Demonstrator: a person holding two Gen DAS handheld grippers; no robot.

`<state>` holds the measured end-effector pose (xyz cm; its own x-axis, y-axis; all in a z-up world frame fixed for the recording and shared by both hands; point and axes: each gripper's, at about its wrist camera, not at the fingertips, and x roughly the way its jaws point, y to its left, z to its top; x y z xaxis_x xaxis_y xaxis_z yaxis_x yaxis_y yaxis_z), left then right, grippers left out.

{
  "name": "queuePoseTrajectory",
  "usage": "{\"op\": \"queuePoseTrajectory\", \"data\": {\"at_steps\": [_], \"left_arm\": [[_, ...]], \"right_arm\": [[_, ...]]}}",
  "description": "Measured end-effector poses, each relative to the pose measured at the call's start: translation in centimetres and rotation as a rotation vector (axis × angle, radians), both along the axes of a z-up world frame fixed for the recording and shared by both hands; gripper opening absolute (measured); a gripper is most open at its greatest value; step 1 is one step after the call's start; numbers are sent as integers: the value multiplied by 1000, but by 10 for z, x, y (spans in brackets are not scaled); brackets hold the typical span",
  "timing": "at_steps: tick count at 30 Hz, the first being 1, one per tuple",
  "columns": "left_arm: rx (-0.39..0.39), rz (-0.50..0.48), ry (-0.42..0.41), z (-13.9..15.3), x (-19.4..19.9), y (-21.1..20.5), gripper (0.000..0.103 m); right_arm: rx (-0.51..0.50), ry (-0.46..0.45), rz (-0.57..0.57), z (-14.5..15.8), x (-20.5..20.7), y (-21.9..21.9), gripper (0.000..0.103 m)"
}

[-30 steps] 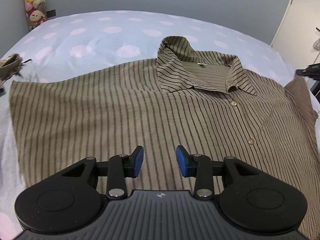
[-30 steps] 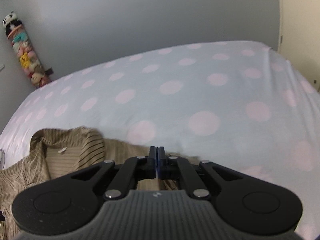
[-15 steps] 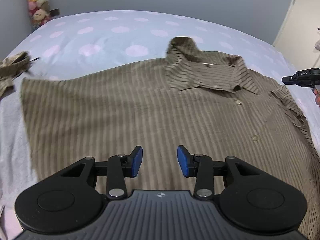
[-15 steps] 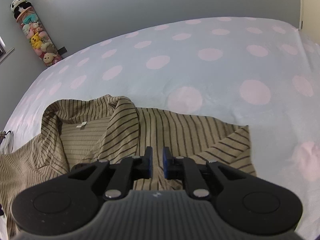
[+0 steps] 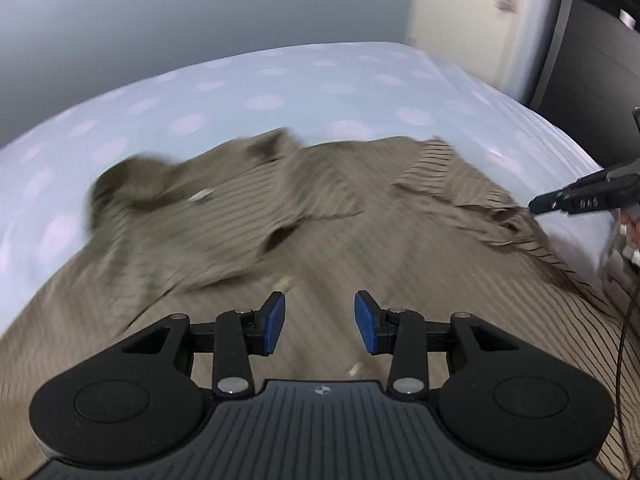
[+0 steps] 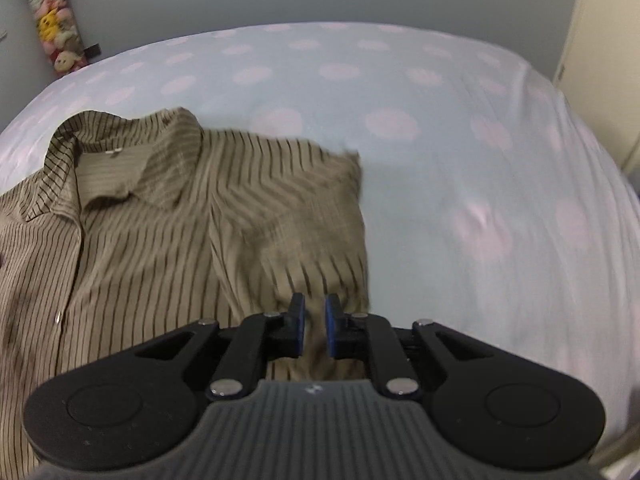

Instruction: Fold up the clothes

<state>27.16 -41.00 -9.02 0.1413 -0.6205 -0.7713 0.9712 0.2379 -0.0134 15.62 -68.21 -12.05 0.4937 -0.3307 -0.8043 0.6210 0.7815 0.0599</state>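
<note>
At the upper left of the right wrist view a column of soft toys (image 6: 56,28) is seen against the wall, well clear of the work, while the striped shirt (image 6: 152,232) is laid button-side up across the lower left of the dotted bed (image 6: 460,160), its sleeve folded in, probably to square the side. At lower centre the left tool (image 5: 319,322) is held spread and empty above the shirt front. The right tool (image 6: 314,326) is parted narrowly, nothing pinched; only bunched cloth at the shirt's right edge stands in the way.
</note>
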Motion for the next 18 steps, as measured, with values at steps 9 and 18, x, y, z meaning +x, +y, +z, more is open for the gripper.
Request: {"op": "queuePoseTrajectory", "data": {"at_steps": [9, 18], "left_arm": [[48, -311, -170, -35, -68, -116, 36], [125, -457, -267, -62, -88, -177, 36]], "right_arm": [[7, -70, -54, -19, -16, 21, 27], [54, -106, -87, -24, -4, 18, 32]]}}
